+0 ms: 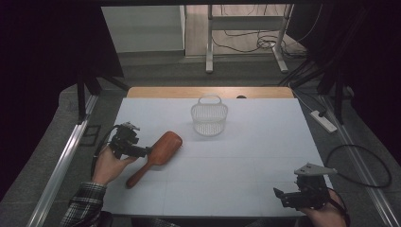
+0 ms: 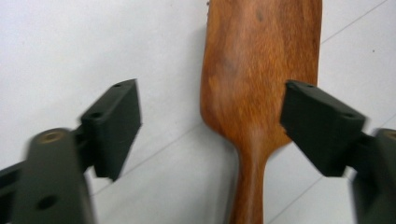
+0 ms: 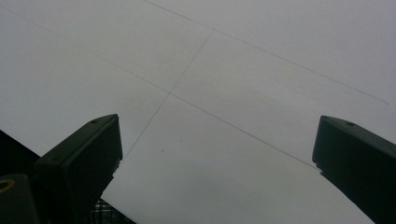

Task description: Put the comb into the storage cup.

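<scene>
Wooden hairbrush (image 1: 156, 158) lies on the white counter (image 1: 246, 151) between my left gripper's (image 2: 210, 126) spread jaws; my right gripper (image 1: 289, 195) hangs open, empty.

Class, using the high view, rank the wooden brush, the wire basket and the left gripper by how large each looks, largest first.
1. wooden brush, the longest of the three.
2. wire basket, though it stands farther from the camera, so it may truly be bigger than it looks.
3. left gripper, partly hidden by the hand.

brush (image 2: 259, 60): reddish wood, smooth, slight sheen
basket (image 1: 209, 118): pale openwork plastic
worktop (image 1: 246, 156): white, matt
tongs (image 2: 210, 126): black matt plastic
</scene>
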`<state>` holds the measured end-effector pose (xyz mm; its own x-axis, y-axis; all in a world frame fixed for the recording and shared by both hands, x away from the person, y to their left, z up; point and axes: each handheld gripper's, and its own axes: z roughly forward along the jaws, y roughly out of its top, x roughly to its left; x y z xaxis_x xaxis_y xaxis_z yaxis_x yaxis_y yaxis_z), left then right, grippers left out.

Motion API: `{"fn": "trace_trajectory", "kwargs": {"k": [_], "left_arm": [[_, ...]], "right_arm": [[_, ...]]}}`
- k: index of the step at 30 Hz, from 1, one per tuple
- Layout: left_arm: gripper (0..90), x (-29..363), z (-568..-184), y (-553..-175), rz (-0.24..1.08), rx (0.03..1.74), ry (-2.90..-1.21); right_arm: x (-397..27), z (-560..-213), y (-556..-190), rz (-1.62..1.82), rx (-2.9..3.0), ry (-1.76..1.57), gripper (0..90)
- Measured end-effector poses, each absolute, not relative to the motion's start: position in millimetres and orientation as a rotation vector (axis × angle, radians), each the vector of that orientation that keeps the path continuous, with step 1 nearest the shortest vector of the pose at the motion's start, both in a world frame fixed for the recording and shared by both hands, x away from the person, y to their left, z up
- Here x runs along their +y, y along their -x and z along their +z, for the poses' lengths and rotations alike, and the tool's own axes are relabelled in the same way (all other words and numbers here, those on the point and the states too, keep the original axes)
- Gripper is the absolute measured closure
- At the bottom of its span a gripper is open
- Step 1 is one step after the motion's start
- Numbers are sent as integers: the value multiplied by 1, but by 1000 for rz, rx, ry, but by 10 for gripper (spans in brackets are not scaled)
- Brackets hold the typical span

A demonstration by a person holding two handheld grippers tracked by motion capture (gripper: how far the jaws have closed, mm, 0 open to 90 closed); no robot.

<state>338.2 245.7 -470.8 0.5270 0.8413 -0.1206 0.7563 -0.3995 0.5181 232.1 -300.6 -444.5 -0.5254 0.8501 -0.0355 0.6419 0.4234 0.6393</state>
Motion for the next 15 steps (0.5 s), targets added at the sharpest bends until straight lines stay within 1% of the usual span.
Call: {"fn": "trace_trajectory", "kwargs": {"k": [1, 5, 15], "left_arm": [[154, 246, -471, -337, 217, 1296, -2249], [79, 250, -472, -328, 212, 1294, -2255], [8, 256, -472, -306, 223, 1294, -2258]], "right_arm": [[-301, -444, -232, 817, 2328, -1278, 17], [-301, -444, -232, 817, 2328, -1277, 16], [-300, -444, -232, 818, 2329, -1272, 17]]}}
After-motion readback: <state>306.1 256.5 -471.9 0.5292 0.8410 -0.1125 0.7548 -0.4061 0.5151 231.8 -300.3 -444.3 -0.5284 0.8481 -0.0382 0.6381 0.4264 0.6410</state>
